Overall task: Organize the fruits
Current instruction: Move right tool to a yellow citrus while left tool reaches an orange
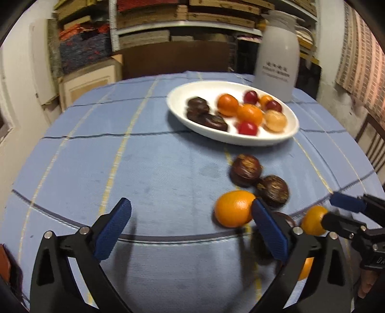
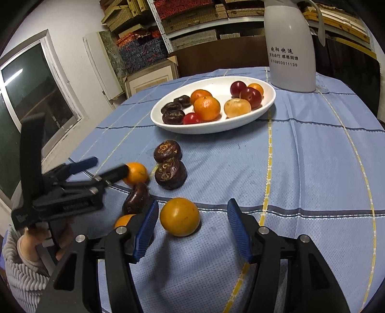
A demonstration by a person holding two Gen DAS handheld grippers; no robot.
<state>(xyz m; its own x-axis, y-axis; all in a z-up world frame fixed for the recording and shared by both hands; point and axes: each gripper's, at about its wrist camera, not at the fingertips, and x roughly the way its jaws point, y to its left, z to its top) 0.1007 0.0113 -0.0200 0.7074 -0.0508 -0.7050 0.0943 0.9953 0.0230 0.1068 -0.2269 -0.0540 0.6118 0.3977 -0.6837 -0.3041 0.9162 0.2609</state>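
Observation:
A white oval plate [image 1: 284,138] [image 2: 269,102] holds dark brown fruits, oranges, red plums and a pale fruit. On the cloth lie two dark brown fruits [image 1: 246,172] [image 2: 167,150], an orange [image 1: 232,209] [image 2: 136,172], another orange [image 2: 180,216] [image 1: 312,220], a third dark fruit [image 2: 137,198] and a part-hidden orange [image 2: 122,220]. My left gripper [image 1: 192,231] [image 2: 108,166] is open and empty, its right finger against the first orange. My right gripper [image 2: 193,228] [image 1: 336,211] is open, with the second orange just ahead between its fingers.
A tall white jug [image 1: 276,57] [image 2: 290,45] stands behind the plate. The blue checked cloth [image 1: 156,168] covers a round table. Shelves with boxes [image 1: 187,21] line the back wall. A chair [image 1: 373,144] stands at the right, a window [image 2: 31,96] at the left.

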